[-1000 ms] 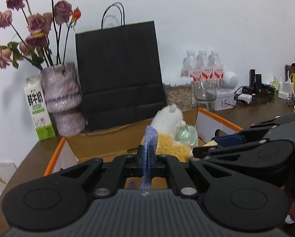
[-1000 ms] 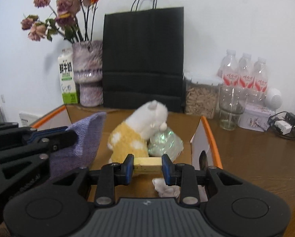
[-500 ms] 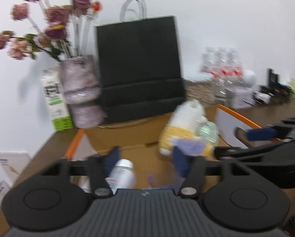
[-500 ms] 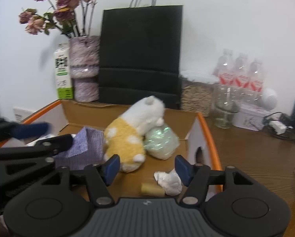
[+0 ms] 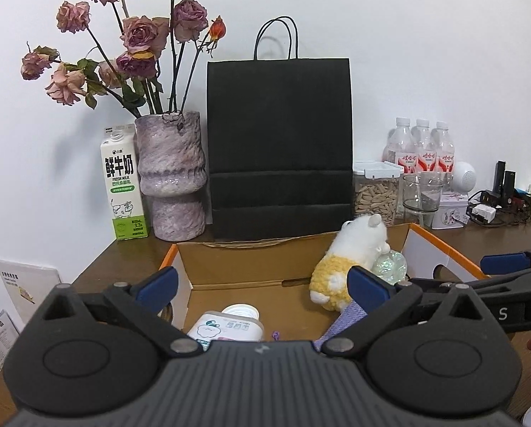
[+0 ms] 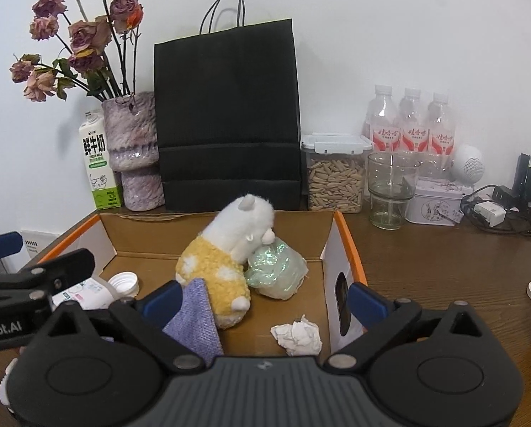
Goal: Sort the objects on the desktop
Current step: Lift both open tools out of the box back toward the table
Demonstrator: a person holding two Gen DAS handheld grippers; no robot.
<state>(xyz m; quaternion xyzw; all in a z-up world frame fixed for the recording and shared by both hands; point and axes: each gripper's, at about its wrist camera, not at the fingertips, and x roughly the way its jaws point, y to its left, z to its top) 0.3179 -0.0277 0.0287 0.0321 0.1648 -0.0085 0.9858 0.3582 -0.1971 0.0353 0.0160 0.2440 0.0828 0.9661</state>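
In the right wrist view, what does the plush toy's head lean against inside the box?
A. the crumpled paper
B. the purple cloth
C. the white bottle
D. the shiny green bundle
D: the plush toy's white head rests against the shiny green bundle in the box; the crumpled paper lies apart, nearer the camera.

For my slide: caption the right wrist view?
Open right tool above cardboard box holding plush toy, purple cloth, crumpled paper.
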